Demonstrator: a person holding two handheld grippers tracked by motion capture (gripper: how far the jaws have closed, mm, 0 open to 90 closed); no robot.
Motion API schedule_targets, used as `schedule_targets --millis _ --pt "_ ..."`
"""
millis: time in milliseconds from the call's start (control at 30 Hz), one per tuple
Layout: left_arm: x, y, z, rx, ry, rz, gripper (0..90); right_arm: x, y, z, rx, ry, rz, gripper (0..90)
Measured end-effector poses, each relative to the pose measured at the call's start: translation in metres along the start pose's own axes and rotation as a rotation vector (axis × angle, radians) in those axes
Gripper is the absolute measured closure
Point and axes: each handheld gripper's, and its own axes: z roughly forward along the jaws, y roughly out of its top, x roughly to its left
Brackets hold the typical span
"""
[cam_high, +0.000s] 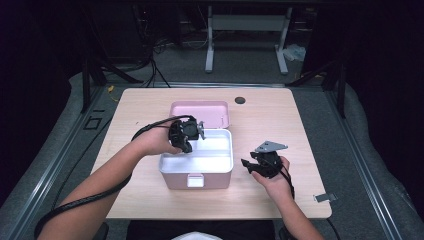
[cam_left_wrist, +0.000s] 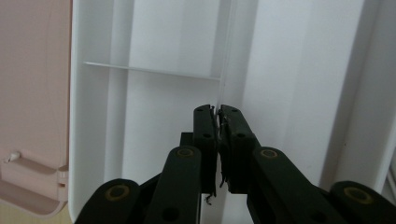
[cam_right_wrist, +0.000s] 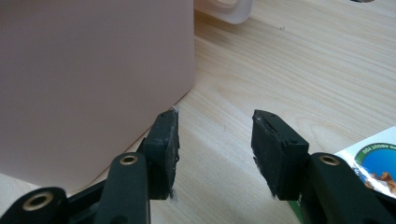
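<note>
**Left tool closing on the divider inside the open pink box**

A light wooden worktop (cam_high: 280, 125) is standing in a dark room, with grey floor around it and a white metal frame (cam_high: 247, 35) showing at the back. Near the middle of the worktop a pink box (cam_high: 196, 172) is sitting with its white inside facing up and its pink lid (cam_high: 200, 114) lying open behind it, hinged at the far edge.

The person's left hand (cam_high: 155, 142) is reaching in from the left side and is holding the left tool (cam_high: 186, 134) over the far left part of the box. In the left gripper view this tool (cam_left_wrist: 218, 112) is pointing into the white tray (cam_left_wrist: 289, 70), and its jaws are standing almost together; a thin clear divider (cam_left_wrist: 223, 65) is running up from between the tips, so the pads appear to be pinching its edge, though the contact is hard to read against the white.

The right hand (cam_high: 272, 175) is resting on the worktop just to the right of the box, apart from it, and is carrying the right tool (cam_high: 252, 164) with its grey three-cornered plate (cam_high: 271, 146) on top. In the right gripper view that tool (cam_right_wrist: 215, 128) is hanging with its jaws apart and nothing between them, low over the wood grain, with the pink side wall (cam_right_wrist: 93, 70) of the box close on its left and a printed sticker (cam_right_wrist: 373, 161) at the lower right edge.
</note>
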Motion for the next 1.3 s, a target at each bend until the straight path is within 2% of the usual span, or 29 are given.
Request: schedule_targets --millis 200,367,600,867,1167,1300 --pt "-0.001 0.008 0.006 0.021 -0.01 0.018 85.2 0.0 0.0 0.0 0.003 -0.004 -0.001 51.2" --pt "-0.002 0.014 0.011 0.06 -0.001 0.056 85.3 -0.001 0.0 0.0 0.002 0.0 -0.003 51.2" --pt "-0.003 0.016 0.013 0.076 -0.006 0.073 85.4 -0.001 0.0 0.001 0.003 0.001 -0.003 51.2" --pt "-0.004 0.018 0.016 0.088 -0.007 0.086 85.2 0.0 0.0 0.001 0.005 0.002 0.001 51.2" --pt "-0.007 0.019 0.016 0.094 0.017 0.099 85.9 -0.001 0.0 0.001 0.005 0.002 0.004 51.2" --pt "-0.006 0.018 0.014 0.085 0.014 0.101 86.3 -0.001 0.0 0.001 0.002 0.007 0.005 51.2"
